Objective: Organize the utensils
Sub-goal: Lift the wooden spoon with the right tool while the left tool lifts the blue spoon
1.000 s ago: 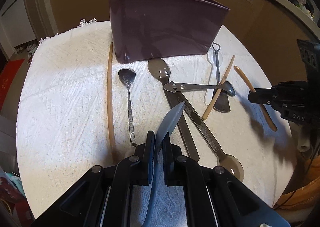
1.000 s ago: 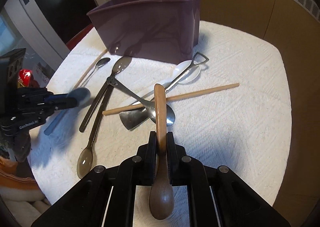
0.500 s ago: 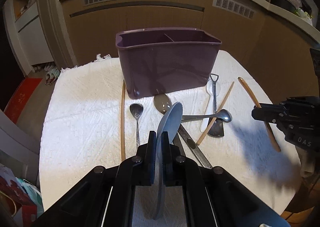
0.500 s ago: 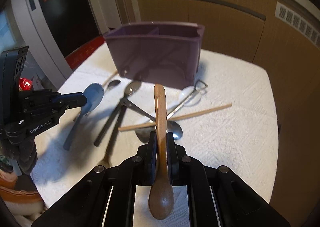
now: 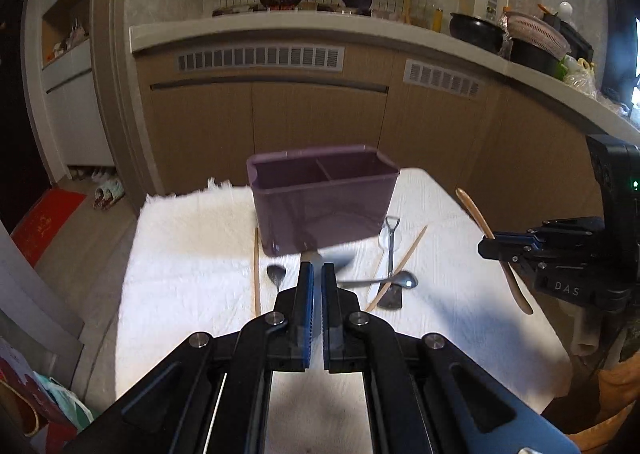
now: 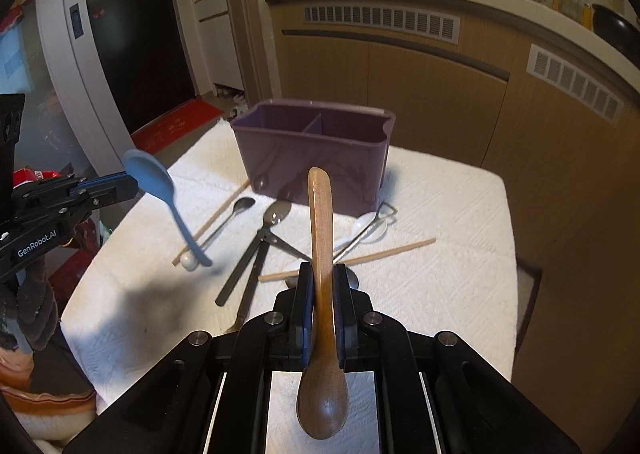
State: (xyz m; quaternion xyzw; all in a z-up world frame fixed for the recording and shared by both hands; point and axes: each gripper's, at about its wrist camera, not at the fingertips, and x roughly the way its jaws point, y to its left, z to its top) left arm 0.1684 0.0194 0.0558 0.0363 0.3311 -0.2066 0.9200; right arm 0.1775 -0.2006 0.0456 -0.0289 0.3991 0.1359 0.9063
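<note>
Carry step, both hands loaded: left gripper point(image 5: 316, 270) clenched on the blue spoon point(image 6: 150, 177), bowl up and handle hanging down in the right wrist view; right gripper point(image 6: 322, 274) clenched on the wooden spoon point(image 6: 320, 238), handle pointing forward, bowl back toward the camera. Purple caddy point(image 6: 316, 161) sits on the white-clothed bench point(image 6: 440, 274), two compartments, both look empty. Other utensils lie loose in front of it: metal spoons, dark-handled pieces, a white spoon point(image 6: 372, 230), chopsticks point(image 6: 352, 258). Next move, as I judge it: bring each spoon over the caddy rim, tip it handle-down into a compartment, then release; the blue spoon hangs loosely tilted, so its handle needs lining up first. Versus a second ago: both grippers are higher and pitched up, the caddy's open top and divider now show, and the kitchen counter fills the upper frame.
</note>
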